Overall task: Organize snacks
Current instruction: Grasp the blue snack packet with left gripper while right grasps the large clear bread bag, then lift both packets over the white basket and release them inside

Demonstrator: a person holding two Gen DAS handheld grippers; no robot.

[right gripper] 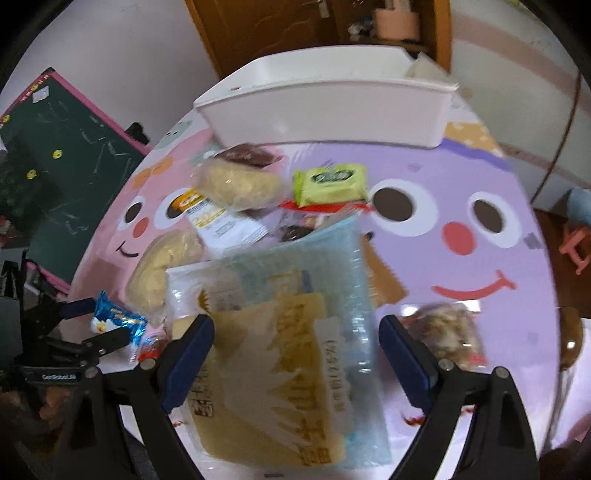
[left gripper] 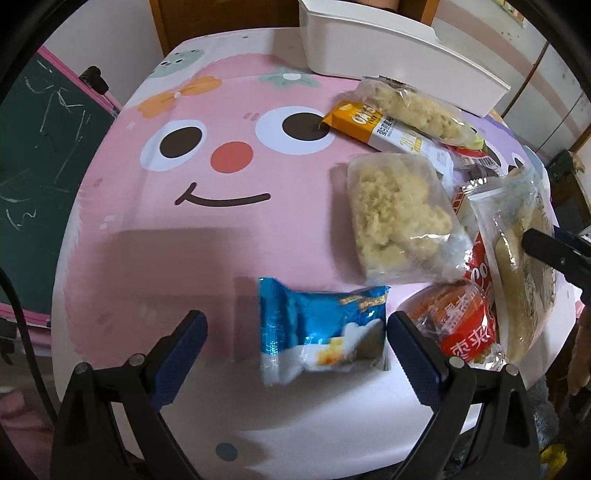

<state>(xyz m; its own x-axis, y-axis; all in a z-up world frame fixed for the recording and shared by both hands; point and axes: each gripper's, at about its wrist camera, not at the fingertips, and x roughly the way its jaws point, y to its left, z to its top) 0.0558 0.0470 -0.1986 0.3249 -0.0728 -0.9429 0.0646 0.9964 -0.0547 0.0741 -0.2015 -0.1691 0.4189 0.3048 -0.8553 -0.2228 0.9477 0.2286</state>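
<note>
My left gripper (left gripper: pixel 295 325) is open, its fingers either side of a blue snack packet (left gripper: pixel 321 328) lying on the pink cartoon tablecloth (left gripper: pixel 155 236). My right gripper (right gripper: pixel 297 328) is open over a large clear bag of yellow biscuits (right gripper: pixel 284 325); the bag also shows in the left wrist view (left gripper: pixel 517 266). A pile of snacks lies beyond: two clear bags of pale crumbly cakes (left gripper: pixel 399 214), an orange oat bar (left gripper: pixel 365 122), a red packet (left gripper: pixel 465 328), a green packet (right gripper: pixel 330 182). A white bin (right gripper: pixel 325 110) stands at the table's far edge.
A green chalkboard (left gripper: pixel 44 155) leans at the left of the table. A nut packet (right gripper: pixel 447 332) lies right of my right gripper on the purple half of the cloth (right gripper: pixel 461 184). A wooden door (right gripper: pixel 280 29) is behind the bin.
</note>
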